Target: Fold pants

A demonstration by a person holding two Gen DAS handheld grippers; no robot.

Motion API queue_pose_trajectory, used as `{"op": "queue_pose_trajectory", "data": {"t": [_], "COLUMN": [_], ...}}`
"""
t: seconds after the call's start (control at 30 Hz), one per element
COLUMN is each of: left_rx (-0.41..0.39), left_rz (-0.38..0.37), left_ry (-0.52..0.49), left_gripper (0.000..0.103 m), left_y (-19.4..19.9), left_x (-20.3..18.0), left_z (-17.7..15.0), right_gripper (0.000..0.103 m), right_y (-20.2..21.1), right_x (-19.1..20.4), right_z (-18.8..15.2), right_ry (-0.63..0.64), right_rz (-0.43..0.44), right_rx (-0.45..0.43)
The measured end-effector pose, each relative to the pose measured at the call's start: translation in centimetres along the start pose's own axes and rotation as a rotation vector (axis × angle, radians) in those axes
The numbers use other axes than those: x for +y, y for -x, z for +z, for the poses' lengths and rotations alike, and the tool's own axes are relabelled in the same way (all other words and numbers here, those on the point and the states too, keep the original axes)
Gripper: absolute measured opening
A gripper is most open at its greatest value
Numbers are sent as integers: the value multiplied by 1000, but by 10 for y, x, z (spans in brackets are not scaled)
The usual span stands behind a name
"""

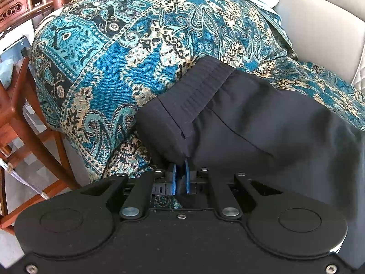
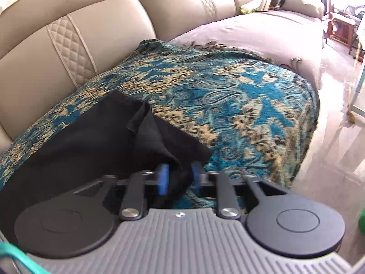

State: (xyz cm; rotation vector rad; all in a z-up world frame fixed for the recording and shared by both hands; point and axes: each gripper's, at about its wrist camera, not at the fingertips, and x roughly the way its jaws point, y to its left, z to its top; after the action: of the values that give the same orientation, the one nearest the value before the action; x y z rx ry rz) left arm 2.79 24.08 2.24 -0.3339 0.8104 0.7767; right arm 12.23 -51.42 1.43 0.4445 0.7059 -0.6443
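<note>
Black pants [image 1: 262, 118] lying on the patterned throw [image 1: 127, 52], sofa seat, mid-fold.
Left gripper [image 1: 181, 178] is nearly closed, pinching a bunched fabric edge just below the elastic waistband [image 1: 203, 89]. Right gripper [image 2: 179, 178] stands partly open at the far end of the pants from the waistband, with cloth between the pads but not pressed. Fabric looks light, limp and thin: it will drape and slide on the throw, no stiffness to push against. Best holds are probably the waistband corners and hem corners, pinching all layers together; a mid-panel grab would likely just lift one layer.
</note>
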Motion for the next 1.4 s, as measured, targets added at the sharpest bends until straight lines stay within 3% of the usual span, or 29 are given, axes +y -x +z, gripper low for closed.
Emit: {"op": "queue_pose_trajectory", "data": {"t": [0.1,0.27,0.47,0.53,0.57,0.77,0.87,0.93,1.07,1.23,1.4], "left_rx": [-15,-119,-214,-216,-213,-175,-176,-161,-162,-221,-169], "left_rz": [-49,-106,-251,-293,-306,-404,-458,-497,-563,-594,-593], "left_ry": [-19,-64,-153,-189,-125,-220,-260,-280,-328,-488,-567], "left_gripper": [40,53,71,71,71,64,46,24,19,19,20], "left_y": [9,42,80,87,89,101,105,103,101,101,78], "left_x": [-2,-14,-40,-52,-58,-95,-116,-132,-168,-233,-294], "left_z": [0,-2,1,-4,-8,-44,-50,-43,-26,-12,0], "right_gripper": [65,76,85,85,85,85,85,85,86,89,95], "right_y": [9,29,44,46,47,57,68,78,98,109,100], "right_x": [-5,7,57,82,95,177,217,240,270,279,269], "right_z": [0,-4,-13,-17,-20,-49,-79,-103,-148,-178,-182], "right_ry": [-7,28,120,164,181,285,405,500,680,862,885], "right_rz": [-1,61,247,301,335,582,666,708,782,772,731], "right_rx": [-55,-165,-217,-205,-197,-96,-63,-55,-77,-121,-98]}}
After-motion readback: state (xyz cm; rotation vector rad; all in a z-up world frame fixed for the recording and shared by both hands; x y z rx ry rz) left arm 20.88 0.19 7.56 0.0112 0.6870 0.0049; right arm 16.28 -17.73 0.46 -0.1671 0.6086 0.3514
